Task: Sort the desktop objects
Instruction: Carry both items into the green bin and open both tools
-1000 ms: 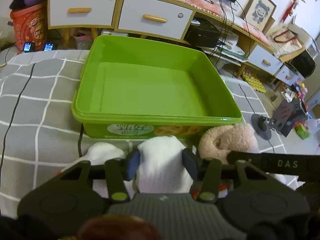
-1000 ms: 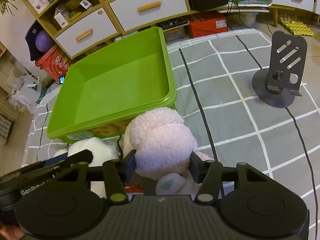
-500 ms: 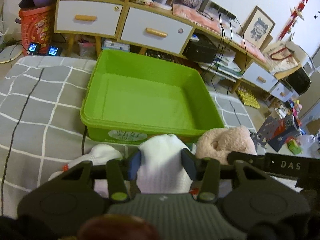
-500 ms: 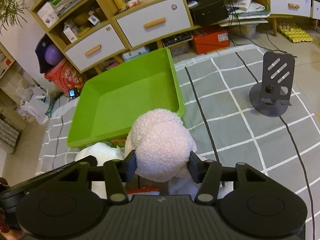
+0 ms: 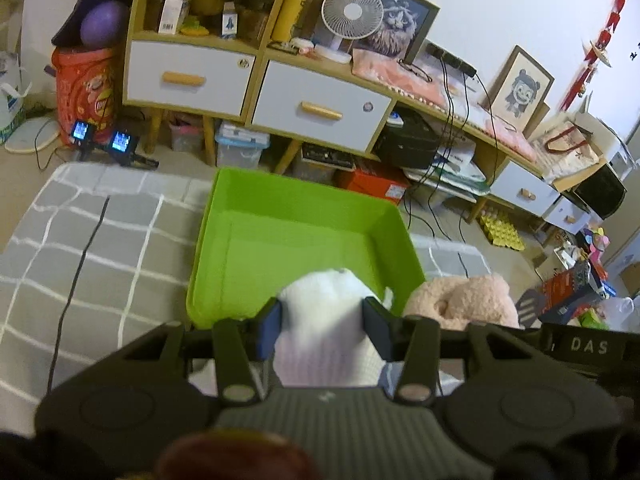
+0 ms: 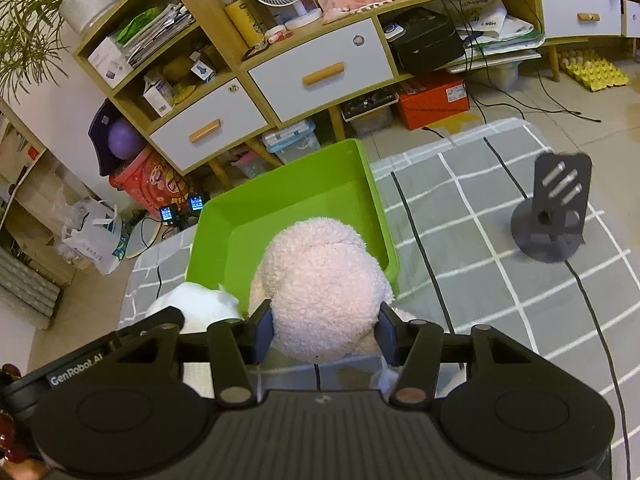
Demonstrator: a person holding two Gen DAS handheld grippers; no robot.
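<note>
Both your grippers have come up since a second ago, the plush riding up with them: the bin that filled the left wrist view then now sits smaller and lower, and the cabinet with its fans has come into sight behind it. Your left gripper is pinching the white plush, pads pressed into both its sides, and the plush hangs over the near edge of the green bin. Your right gripper is clamped the same way on the pink plush, fluffy bulk bulging above the pads, held over the bin's near right corner. From the left wrist you see the pink plush just to the right of the white one, close beside it; from the right wrist the white plush peeks out to the left, with the left gripper's black body in front of it. Whether the two plush pieces touch or belong together, you cannot tell from here. The bin lies open on the grey checked cloth, nothing visible on the part of its floor that shows. Off to the right on the cloth stands a dark phone stand, well apart from the bin, and a black cable runs across the cloth between them. On the left side, another black cable crosses the cloth beside the bin.
</note>
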